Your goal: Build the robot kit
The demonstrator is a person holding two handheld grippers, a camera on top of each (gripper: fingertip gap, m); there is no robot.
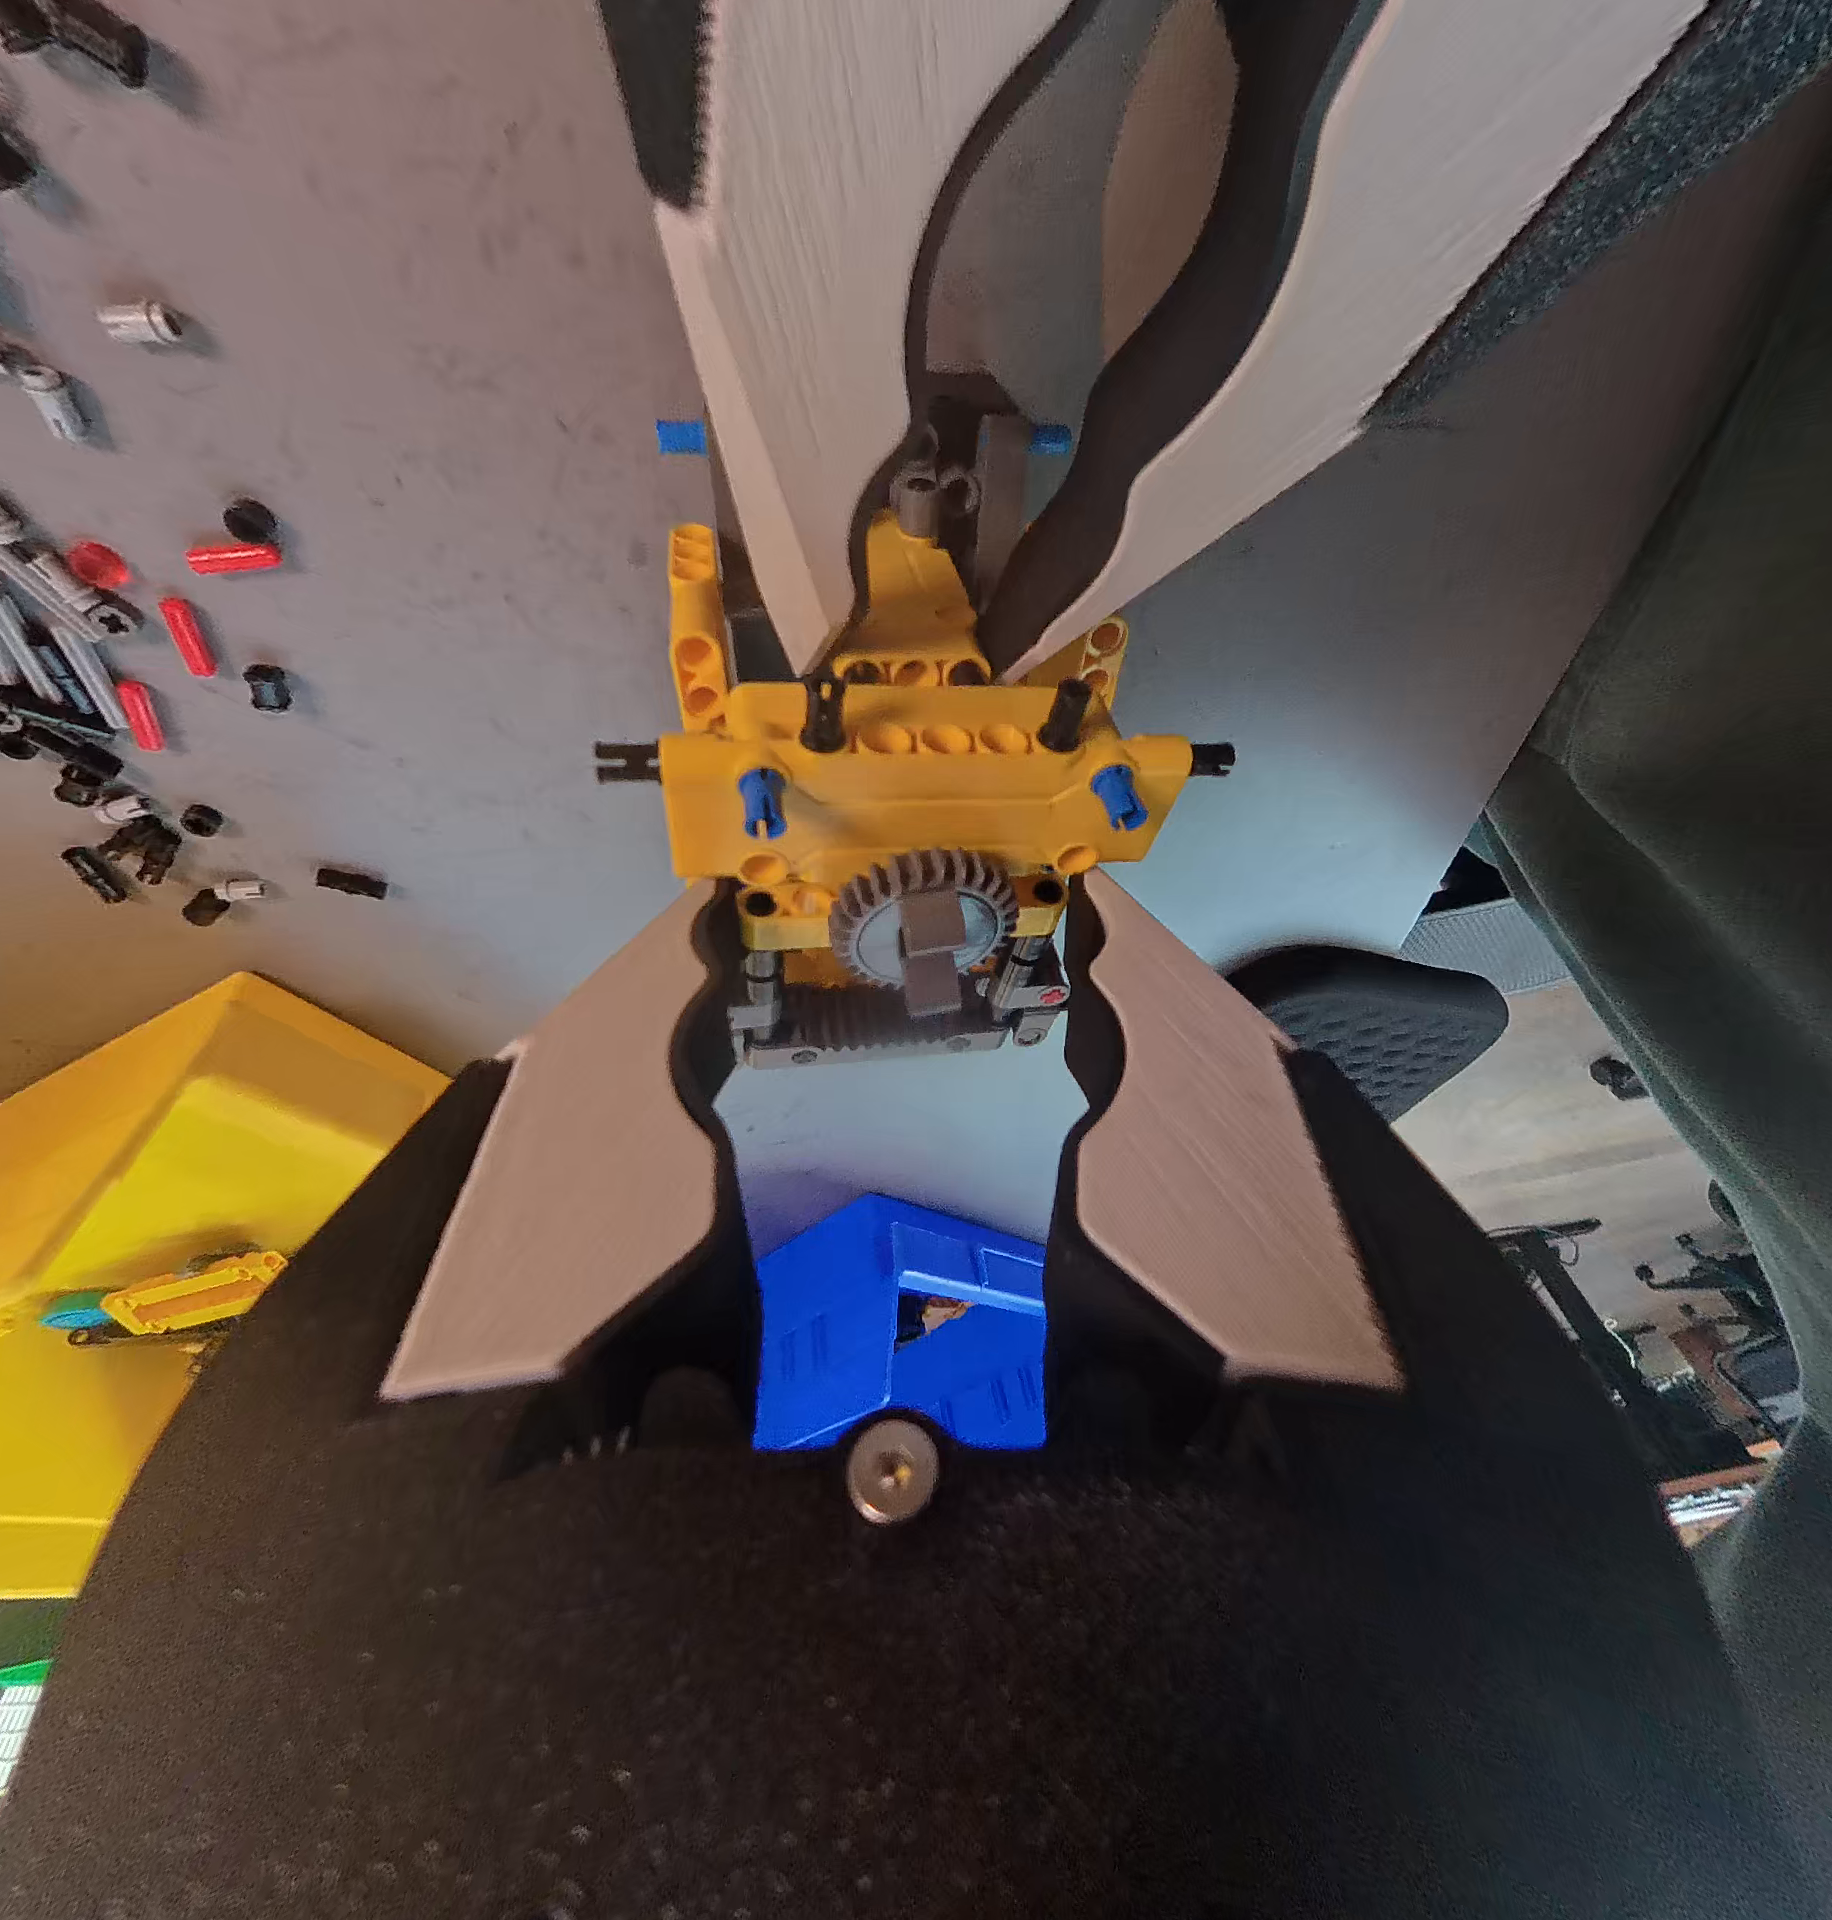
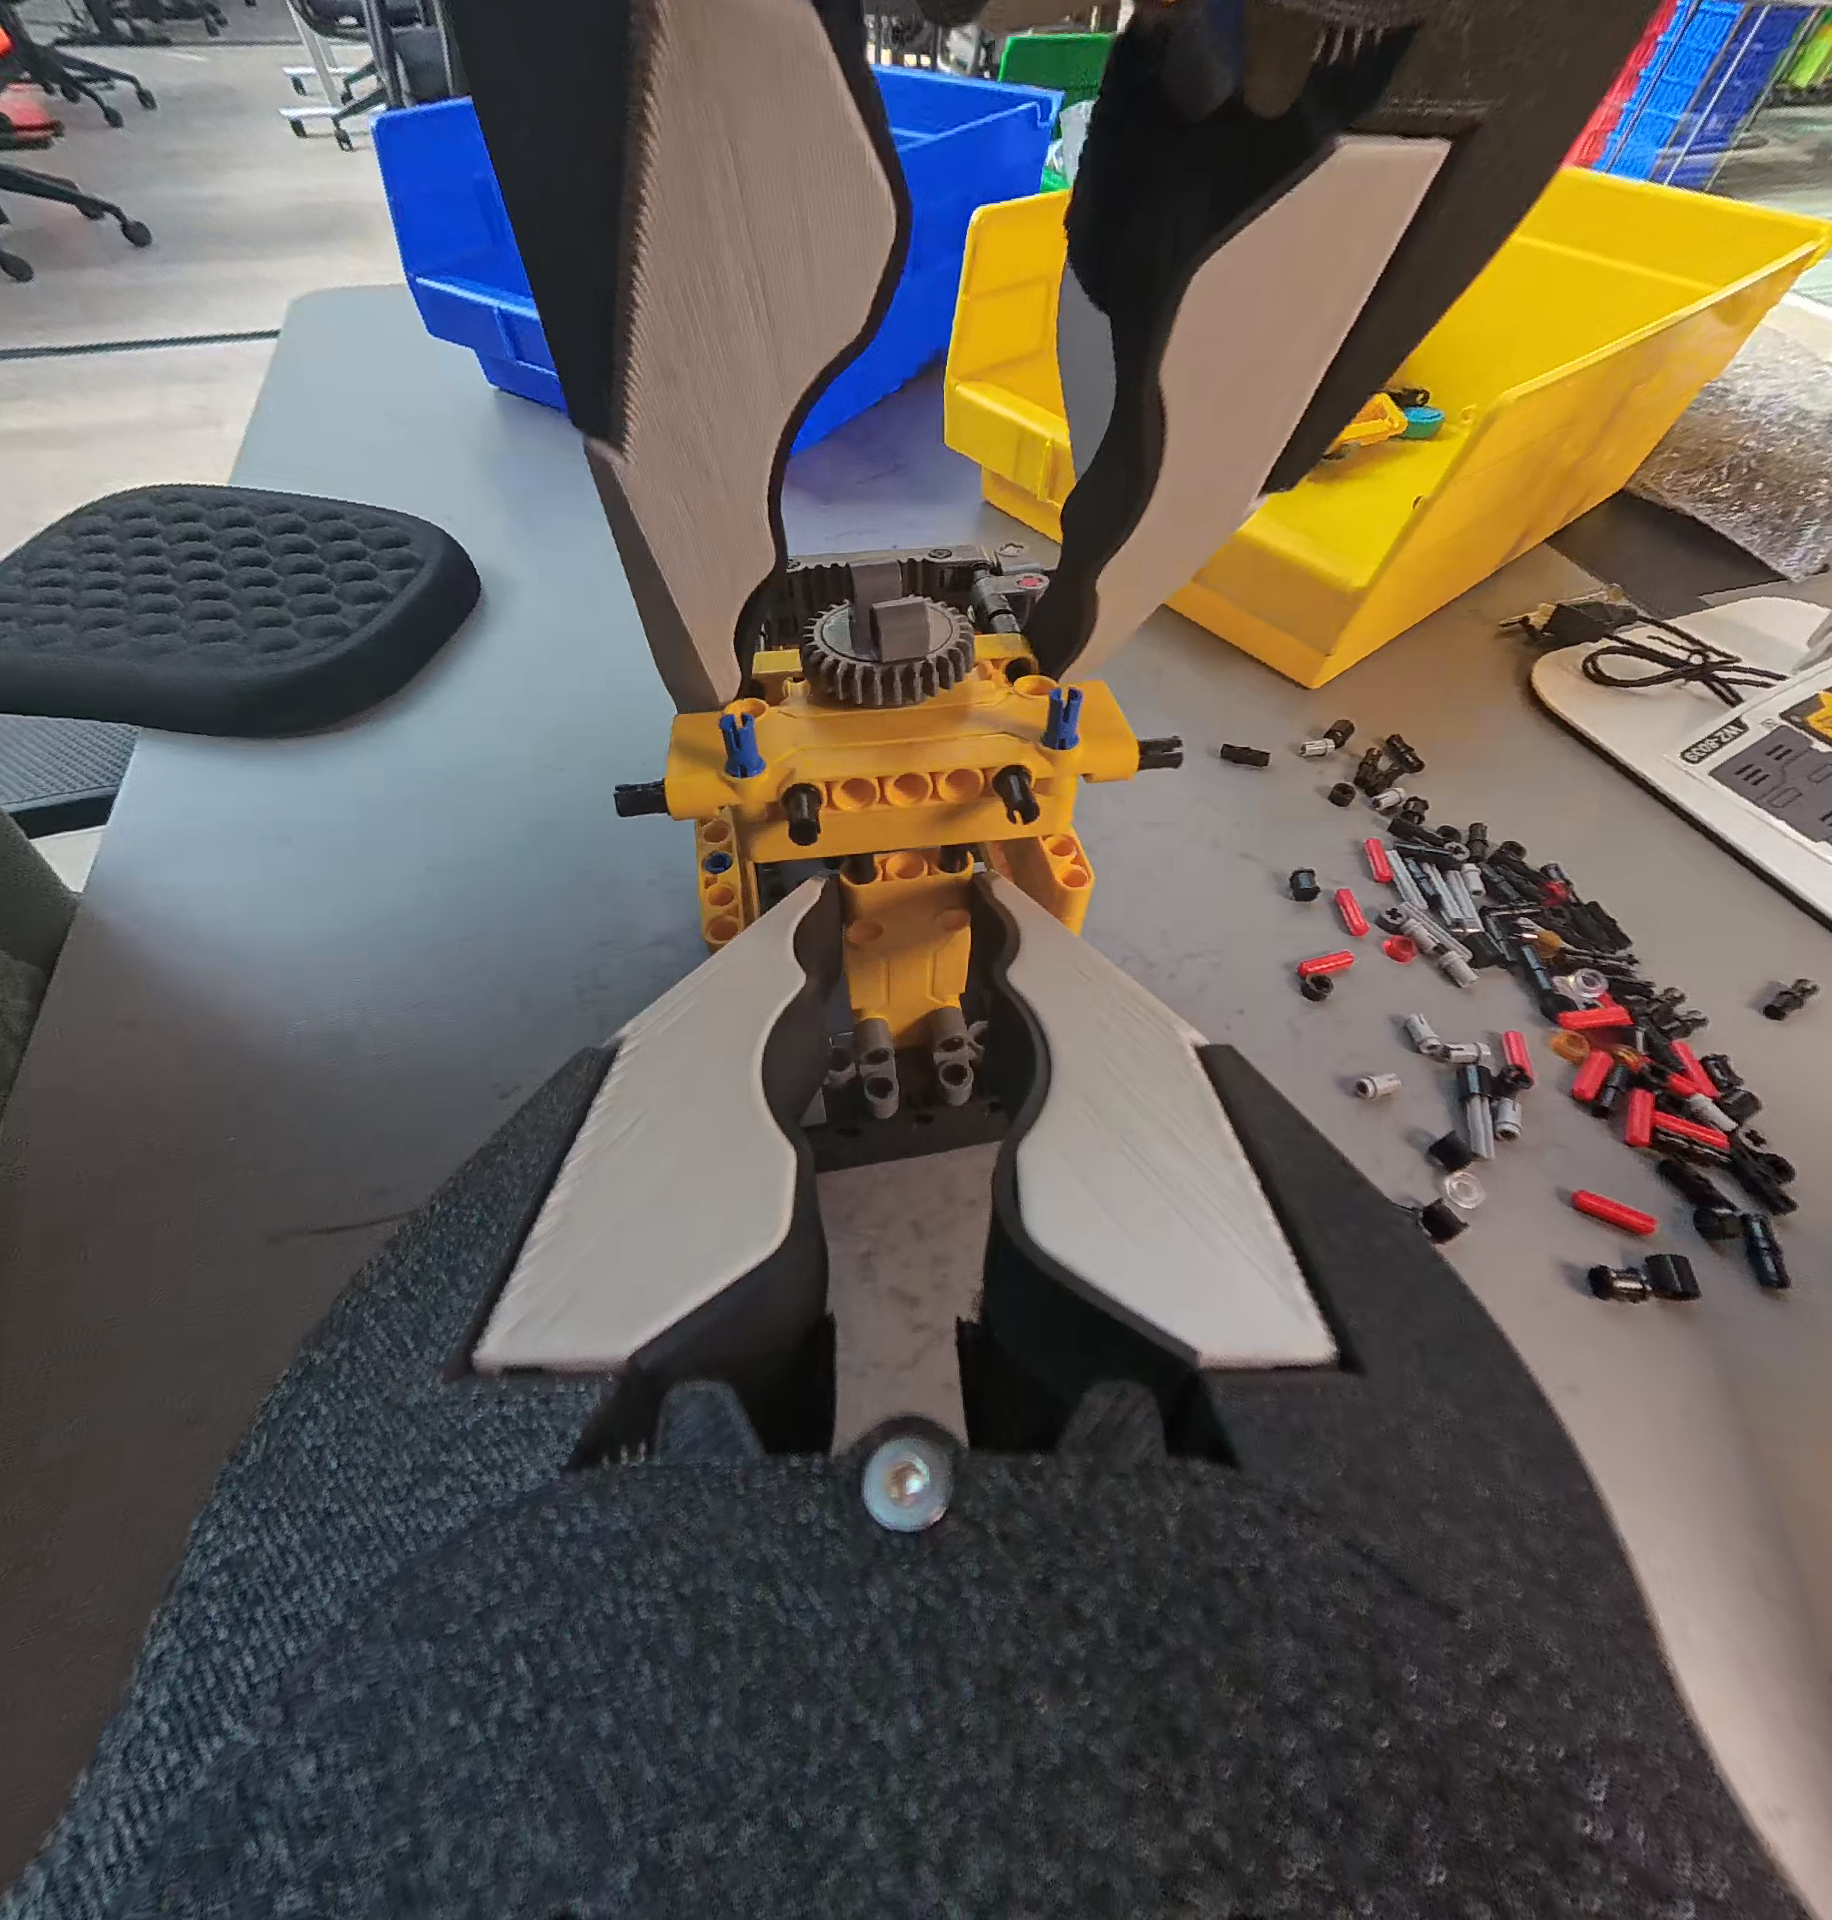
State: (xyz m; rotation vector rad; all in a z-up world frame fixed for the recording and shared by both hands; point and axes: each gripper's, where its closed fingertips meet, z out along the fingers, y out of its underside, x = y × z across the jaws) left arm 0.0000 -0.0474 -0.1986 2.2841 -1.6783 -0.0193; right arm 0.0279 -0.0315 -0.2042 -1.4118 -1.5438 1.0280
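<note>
Two grippers meet on one yellow toy-brick assembly (image 2: 896, 790) standing on the grey matte tabletop (image 2: 372, 935). The right gripper (image 2: 899, 899), its ribbed pale-grey fingers lined with black rubbery pads, is closed to a narrow gap around the assembly's yellow tapered stem (image 2: 907, 956), pads touching both sides. The left gripper (image 1: 896, 894), built alike, clamps the opposite end, its fingertips pressed against the block behind a dark grey toothed gear wheel (image 1: 924, 914); in the right wrist view it (image 2: 896, 665) reaches down from above. The assembly is hard glossy plastic, a wide beam pierced with round holes, blue pegs (image 2: 743, 744) and black pins (image 2: 803, 810) standing out of it, and a ridged grey base (image 1: 891, 1023) under the gear. Just beyond it stand two open-fronted plastic bins: a blue bin (image 2: 455, 239), whose contents cannot be made out, and a yellow bin (image 2: 1514, 395), which holds a few small pieces, one yellow and one teal (image 2: 1426, 419). Beside the assembly, well apart from the bins, lies a loose scatter of small black, grey and red pins and connectors (image 2: 1566, 997). Farther out are a printed sheet (image 2: 1785, 769), a black cable (image 2: 1660, 644) and a black mesh-textured chair pad (image 2: 205, 603) with a honeycomb pattern at the table's edge.
</note>
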